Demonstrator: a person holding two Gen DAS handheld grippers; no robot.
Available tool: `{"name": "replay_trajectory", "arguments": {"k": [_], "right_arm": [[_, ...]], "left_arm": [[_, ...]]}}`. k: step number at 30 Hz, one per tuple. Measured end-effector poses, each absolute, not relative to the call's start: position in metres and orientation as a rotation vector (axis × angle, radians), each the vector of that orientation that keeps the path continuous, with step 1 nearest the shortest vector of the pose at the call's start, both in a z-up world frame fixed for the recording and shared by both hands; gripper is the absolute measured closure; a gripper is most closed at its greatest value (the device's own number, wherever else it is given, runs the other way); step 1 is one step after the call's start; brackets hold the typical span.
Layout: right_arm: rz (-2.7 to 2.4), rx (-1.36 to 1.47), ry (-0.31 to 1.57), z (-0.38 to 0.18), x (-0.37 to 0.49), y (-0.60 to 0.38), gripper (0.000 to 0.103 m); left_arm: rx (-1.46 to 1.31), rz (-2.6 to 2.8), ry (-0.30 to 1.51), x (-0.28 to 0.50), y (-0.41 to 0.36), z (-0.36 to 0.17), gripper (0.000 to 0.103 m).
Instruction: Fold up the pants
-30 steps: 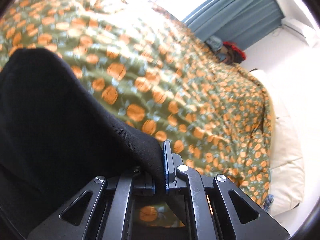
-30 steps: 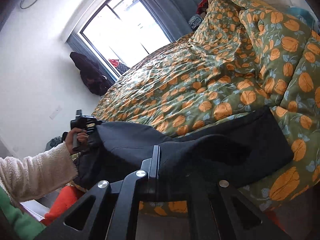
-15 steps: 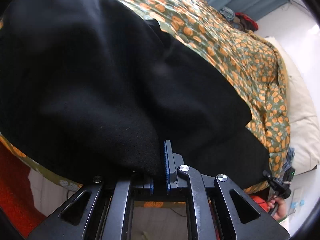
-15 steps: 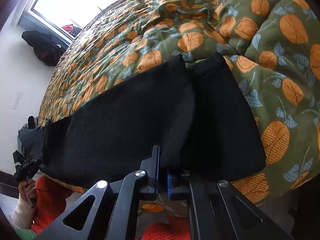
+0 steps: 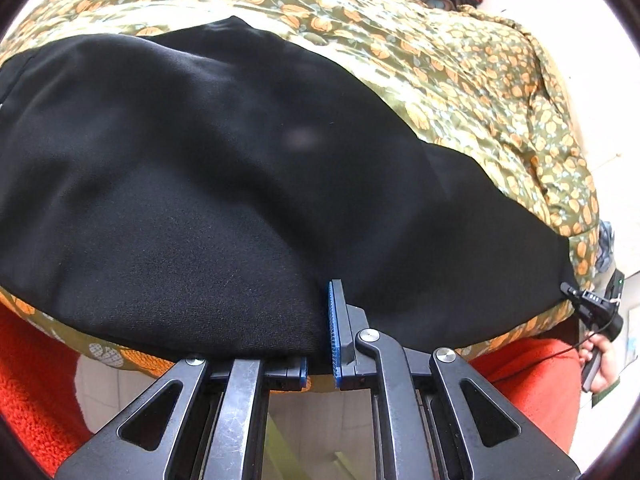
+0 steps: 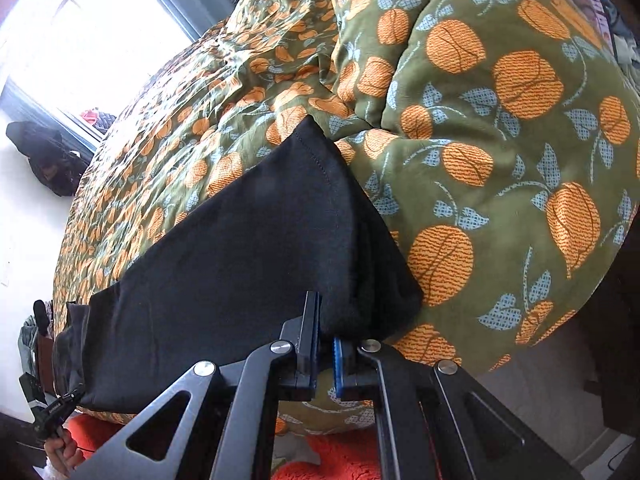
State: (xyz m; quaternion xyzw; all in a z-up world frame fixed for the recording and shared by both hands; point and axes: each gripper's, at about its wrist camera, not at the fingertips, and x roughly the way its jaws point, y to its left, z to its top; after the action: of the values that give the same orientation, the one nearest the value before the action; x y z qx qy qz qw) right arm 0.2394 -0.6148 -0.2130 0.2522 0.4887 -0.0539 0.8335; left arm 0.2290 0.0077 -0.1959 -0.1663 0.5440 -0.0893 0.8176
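pants [image 5: 208, 168] lowered flat onto quilt [image 6: 500, 128] — black knit; both grippers clamped

No lettering, brand mark, number or sign can be read anywhere in either wrist view. The bedspread [image 6: 500, 128] carries only a printed pattern of orange fruit and pale leaves, not writing, and the black pants [image 5: 208, 168] lying along its near edge show plain cloth.
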Motion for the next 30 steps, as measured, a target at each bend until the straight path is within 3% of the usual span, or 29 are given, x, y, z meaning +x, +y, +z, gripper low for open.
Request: {"name": "replay_trajectory", "arguments": {"k": [12, 14, 15, 16, 17, 18, 19, 21, 26, 28, 30], "right_arm": [[-0.123, 0.484, 1.025, -0.209, 0.237, -0.606, 0.097], [-0.132, 0.467, 1.021, -0.207, 0.237, -0.605, 0.097], [-0.132, 0.461, 1.015, -0.206, 0.236, -0.604, 0.096], [-0.140, 0.451, 1.006, -0.204, 0.235, -0.603, 0.088], [-0.147, 0.443, 0.991, -0.201, 0.232, -0.603, 0.077], [-0.158, 0.433, 0.963, -0.195, 0.228, -0.602, 0.060], [-0.167, 0.421, 0.922, -0.188, 0.221, -0.601, 0.053], [-0.272, 0.366, 0.836, -0.169, 0.205, -0.597, 0.028], [-0.366, 0.230, 0.625, -0.128, 0.177, -0.577, 0.027], [-0.230, 0.173, 0.672, -0.128, 0.197, -0.563, 0.027], [-0.095, 0.125, 0.794, -0.140, 0.227, -0.547, 0.027]], "left_arm": [[-0.281, -0.181, 1.161, 0.216, 0.008, -0.199, 0.097], [-0.276, -0.179, 1.168, 0.218, 0.009, -0.198, 0.093], [-0.271, -0.167, 1.174, 0.218, 0.009, -0.197, 0.087], [-0.274, -0.156, 1.182, 0.217, 0.011, -0.196, 0.074], [-0.272, -0.143, 1.204, 0.216, 0.013, -0.195, 0.064], [-0.272, -0.131, 1.226, 0.214, 0.015, -0.193, 0.045], [-0.273, -0.110, 1.245, 0.209, 0.020, -0.190, 0.033], [-0.282, -0.068, 1.266, 0.195, 0.031, -0.181, 0.032], [-0.239, -0.034, 1.095, 0.185, 0.058, -0.127, 0.029], [-0.197, -0.057, 1.033, 0.205, 0.062, -0.112, 0.016], [-0.156, -0.057, 0.996, 0.228, 0.065, -0.114, 0.016]]}}
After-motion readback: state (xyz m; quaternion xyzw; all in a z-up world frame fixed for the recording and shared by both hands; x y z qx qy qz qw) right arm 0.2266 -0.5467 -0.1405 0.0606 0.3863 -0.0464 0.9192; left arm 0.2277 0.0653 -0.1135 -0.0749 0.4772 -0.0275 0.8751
